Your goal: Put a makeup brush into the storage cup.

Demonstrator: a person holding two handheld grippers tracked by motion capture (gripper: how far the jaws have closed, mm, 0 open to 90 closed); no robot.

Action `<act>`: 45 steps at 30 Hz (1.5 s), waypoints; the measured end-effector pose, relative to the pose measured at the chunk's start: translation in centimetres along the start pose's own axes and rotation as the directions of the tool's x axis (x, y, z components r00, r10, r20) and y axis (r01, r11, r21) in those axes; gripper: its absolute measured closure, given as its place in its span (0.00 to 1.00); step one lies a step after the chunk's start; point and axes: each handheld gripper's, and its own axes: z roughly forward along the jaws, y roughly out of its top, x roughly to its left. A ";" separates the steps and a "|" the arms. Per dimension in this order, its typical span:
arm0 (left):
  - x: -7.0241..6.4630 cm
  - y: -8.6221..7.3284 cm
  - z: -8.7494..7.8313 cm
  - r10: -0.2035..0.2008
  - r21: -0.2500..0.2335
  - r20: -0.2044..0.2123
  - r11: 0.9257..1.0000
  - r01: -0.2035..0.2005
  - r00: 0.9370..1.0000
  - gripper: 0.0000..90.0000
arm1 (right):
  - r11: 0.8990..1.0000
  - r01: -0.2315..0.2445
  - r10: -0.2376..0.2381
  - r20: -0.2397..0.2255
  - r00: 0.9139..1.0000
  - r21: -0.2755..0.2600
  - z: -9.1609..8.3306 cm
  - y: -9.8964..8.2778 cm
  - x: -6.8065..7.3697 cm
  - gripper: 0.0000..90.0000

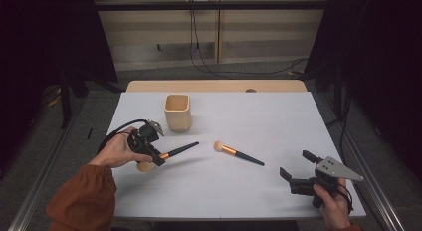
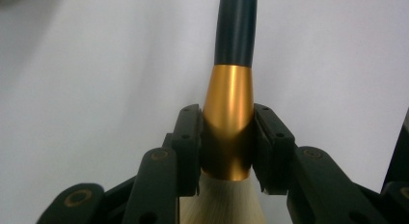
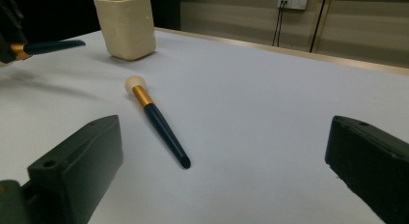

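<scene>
A white-topped rectangular counter [image 1: 278, 116] with a light wooden strip along its far edge carries two things. A pale beige, square-sided open cup [image 1: 177, 112] stands upright toward the far left. Near the middle lies a makeup brush [image 1: 238, 153] with a cream head, gold ferrule and dark tapered handle, well apart from the cup.

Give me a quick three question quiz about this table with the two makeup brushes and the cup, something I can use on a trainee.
1. True or false: the left gripper is shut on a brush's gold ferrule.
2. Where does the free brush lie: A in the cup, B flat on the table, C in the right gripper?
3. Fill in: the right gripper's jaws are ____.

Key: 1 true. 2 B. 3 open.
</scene>
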 end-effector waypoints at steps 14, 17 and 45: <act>-0.5 -0.3 -1.5 -0.048 -0.241 -0.003 0.969 0.046 0.999 0.74 | 1.000 -0.003 0.003 0.002 1.000 -0.001 0.0 0.0 0.0 0.00; -1.1 -0.2 -2.1 -0.044 -0.328 -0.017 0.944 0.036 0.999 0.74 | 1.000 -0.001 0.001 0.001 1.000 0.001 0.0 0.0 0.0 0.00; -3.1 -0.1 -1.4 -0.100 -0.604 -0.022 0.794 0.067 0.995 0.74 | 1.000 -0.001 0.001 0.000 1.000 -0.005 -0.1 0.0 -0.1 0.00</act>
